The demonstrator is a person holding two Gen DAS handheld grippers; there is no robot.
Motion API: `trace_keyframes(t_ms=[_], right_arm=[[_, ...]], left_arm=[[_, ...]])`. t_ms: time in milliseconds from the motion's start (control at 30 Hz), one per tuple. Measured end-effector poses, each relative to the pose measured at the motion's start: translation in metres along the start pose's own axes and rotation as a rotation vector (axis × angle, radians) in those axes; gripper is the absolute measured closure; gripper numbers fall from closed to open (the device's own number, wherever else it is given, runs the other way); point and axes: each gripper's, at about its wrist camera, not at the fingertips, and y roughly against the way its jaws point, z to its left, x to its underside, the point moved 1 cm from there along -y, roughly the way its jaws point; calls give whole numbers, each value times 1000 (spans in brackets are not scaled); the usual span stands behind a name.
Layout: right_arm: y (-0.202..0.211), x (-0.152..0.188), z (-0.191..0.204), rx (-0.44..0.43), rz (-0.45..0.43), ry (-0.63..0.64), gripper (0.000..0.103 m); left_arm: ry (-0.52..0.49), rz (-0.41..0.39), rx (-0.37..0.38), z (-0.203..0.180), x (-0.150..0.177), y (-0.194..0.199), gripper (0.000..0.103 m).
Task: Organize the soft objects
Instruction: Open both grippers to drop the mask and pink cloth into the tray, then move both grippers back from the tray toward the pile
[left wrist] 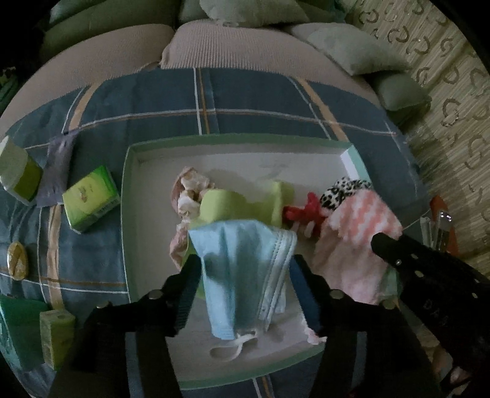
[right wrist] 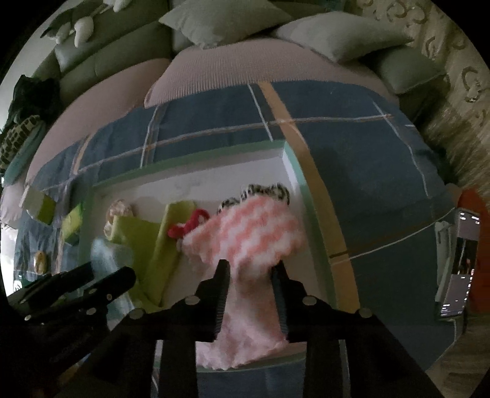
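Observation:
A shallow white box with a green rim (left wrist: 131,147) lies on a blue plaid cloth. My left gripper (left wrist: 243,269) is shut on a light blue face mask (left wrist: 242,266) that hangs over the box. My right gripper (right wrist: 251,272) is shut on a fluffy pink-and-white striped cloth (right wrist: 248,235), also seen at the right in the left wrist view (left wrist: 361,226). In the box lie a lime green cloth (left wrist: 242,203), a pale floral cloth (left wrist: 190,189), a red piece (left wrist: 303,211) and a black-and-white spotted piece (left wrist: 343,189).
Green tissue packs (left wrist: 90,199) (left wrist: 18,171), a grey-purple sachet (left wrist: 56,171) and a gold oval item (left wrist: 17,260) lie on the plaid cloth (left wrist: 245,101) left of the box. Sofa cushions (right wrist: 223,21) are behind. A phone on an orange stand (right wrist: 459,263) is at the right.

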Motion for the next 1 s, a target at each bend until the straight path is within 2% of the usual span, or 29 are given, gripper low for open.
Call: trace_keyframes(t_ms=[33,100,300,333,400,433,567,633,767,833,900,1000], right_arm=[[3,0,0,-2,-9,-1,57],[9,-1,3,-1,-28,4,50],[22,-2,8,-3,-66,15,50],[23,-3,7,-2,-70,13,48],[25,-4,6,-4,-80,6,44],[27,-5,5,-6,-87,2,43],[33,-7,3,-19,-118,-13,36],[34,-8,2,-26,-124,-16,26],[35,-9,5,-50,-137,-14,24],[36,-9,9,-66,-155,-8,10],[38,-10,14,-78,-176,-1,0],[37,-11,27,-99,-180,28,0]], left_arm=[[1,-4,2,0,0,2,37],[2,-15,5,1,-2,6,29],[17,-67,14,6,-5,24,27],[27,-78,17,7,-6,26,25],[42,-98,18,11,-7,29,15],[54,-113,12,15,-7,33,15],[92,-164,-50,33,-9,45,15],[103,-188,-96,42,-9,51,15],[137,-232,-175,65,-10,64,14],[161,-251,-211,78,-10,71,11],[197,-276,-241,93,-7,79,3],[244,-307,-255,108,-6,89,3]])
